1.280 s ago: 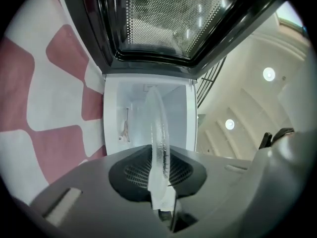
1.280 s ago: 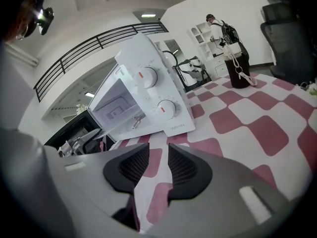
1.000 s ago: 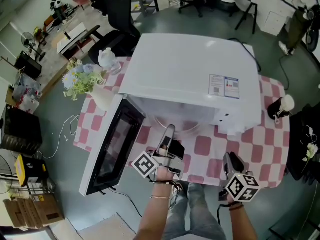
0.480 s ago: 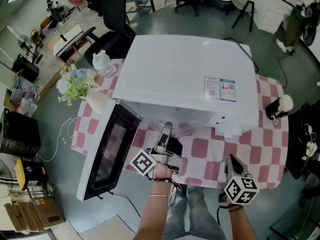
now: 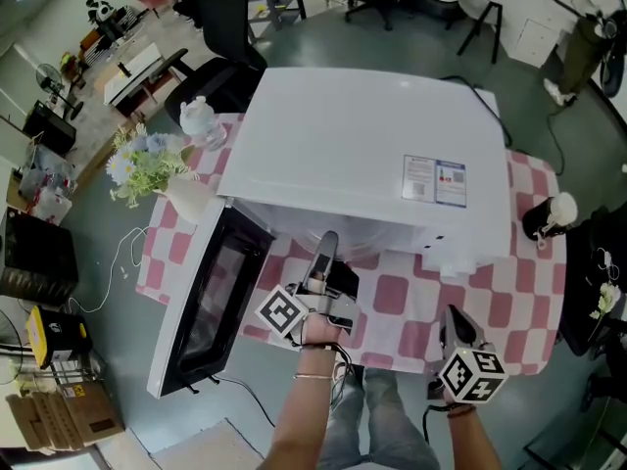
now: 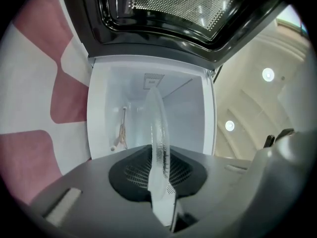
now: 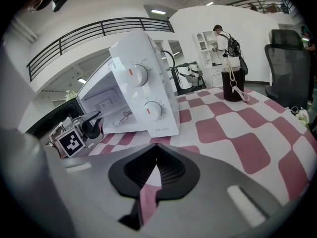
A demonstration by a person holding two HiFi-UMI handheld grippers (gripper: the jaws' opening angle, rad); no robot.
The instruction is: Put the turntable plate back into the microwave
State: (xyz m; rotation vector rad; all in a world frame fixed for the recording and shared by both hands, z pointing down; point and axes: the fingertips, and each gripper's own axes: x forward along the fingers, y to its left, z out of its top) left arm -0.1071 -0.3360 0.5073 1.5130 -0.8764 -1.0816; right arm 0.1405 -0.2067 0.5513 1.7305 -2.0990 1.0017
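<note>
The left gripper (image 5: 326,262) clamps the turntable plate (image 6: 157,128) by its rim at the open microwave's (image 5: 362,155) mouth; the right gripper (image 7: 154,172), jaws together, hangs near right. Held by one edge, the plate could sag and knock the microwave.

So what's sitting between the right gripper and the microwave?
Only bare pink-and-white checked tablecloth up to the microwave; the right gripper view shows it.

I count one microwave (image 5: 362,155) with two dials (image 7: 136,75), one plate (image 6: 157,133) and one vase (image 5: 191,198) on one counter (image 5: 534,262). I hold two tongs: left tongs (image 5: 327,241) and right tongs (image 5: 452,313).
</note>
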